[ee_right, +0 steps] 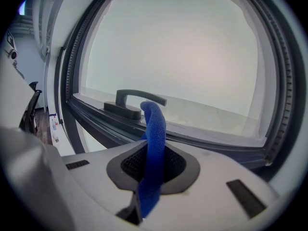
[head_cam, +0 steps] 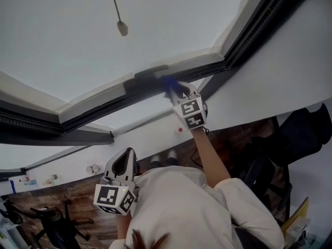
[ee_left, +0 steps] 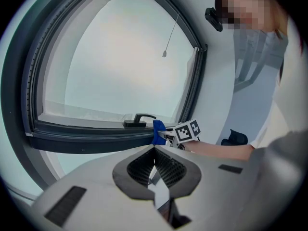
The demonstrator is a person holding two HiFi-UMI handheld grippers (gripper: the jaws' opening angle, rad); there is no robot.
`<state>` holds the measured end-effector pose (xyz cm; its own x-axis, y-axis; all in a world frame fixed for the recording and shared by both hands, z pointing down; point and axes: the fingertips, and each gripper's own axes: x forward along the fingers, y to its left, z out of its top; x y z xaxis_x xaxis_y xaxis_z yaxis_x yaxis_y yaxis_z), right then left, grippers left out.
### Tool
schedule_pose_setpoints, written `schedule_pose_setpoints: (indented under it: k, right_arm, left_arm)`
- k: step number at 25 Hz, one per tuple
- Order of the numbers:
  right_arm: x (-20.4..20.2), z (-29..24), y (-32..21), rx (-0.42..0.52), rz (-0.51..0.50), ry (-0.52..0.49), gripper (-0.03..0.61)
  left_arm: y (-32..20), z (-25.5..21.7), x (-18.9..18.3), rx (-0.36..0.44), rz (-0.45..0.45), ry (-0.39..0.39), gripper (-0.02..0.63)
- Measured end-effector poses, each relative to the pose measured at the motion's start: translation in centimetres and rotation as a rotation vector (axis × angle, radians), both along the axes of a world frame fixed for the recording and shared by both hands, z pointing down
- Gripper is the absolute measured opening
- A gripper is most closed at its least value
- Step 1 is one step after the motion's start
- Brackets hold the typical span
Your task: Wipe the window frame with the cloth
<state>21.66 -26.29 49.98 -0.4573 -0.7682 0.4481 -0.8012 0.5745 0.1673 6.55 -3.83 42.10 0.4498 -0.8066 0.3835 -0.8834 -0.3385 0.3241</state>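
A dark window frame [head_cam: 104, 105] runs across the head view, with a black handle [head_cam: 151, 74] on its lower rail. My right gripper [head_cam: 179, 92] is raised to that rail just right of the handle and is shut on a blue cloth [head_cam: 173, 86]. In the right gripper view the cloth [ee_right: 155, 143] sticks up from the shut jaws of the right gripper [ee_right: 154, 153], its tip against the frame [ee_right: 202, 141] beside the handle [ee_right: 132, 102]. My left gripper [head_cam: 127, 154] hangs lower, near my chest, shut and holding nothing. The left gripper [ee_left: 154, 149] faces the cloth [ee_left: 158, 131].
A blind cord with a small weight [head_cam: 122, 27] hangs in front of the glass. The white wall [head_cam: 270, 82] lies right of the frame. Below are a wooden floor, a dark office chair [head_cam: 301, 134] at the right and another chair [head_cam: 46, 219] at the lower left.
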Motion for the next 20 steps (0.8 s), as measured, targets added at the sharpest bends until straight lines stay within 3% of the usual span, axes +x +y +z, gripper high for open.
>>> schedule_pose_setpoints:
  k: [20]
  right_arm:
    - [5.1,-0.4,-1.7,0.020,0.014,0.015,0.048]
  left_arm:
    - [1.1,0.5,3.7,0.028,-0.045,0.013,0.009]
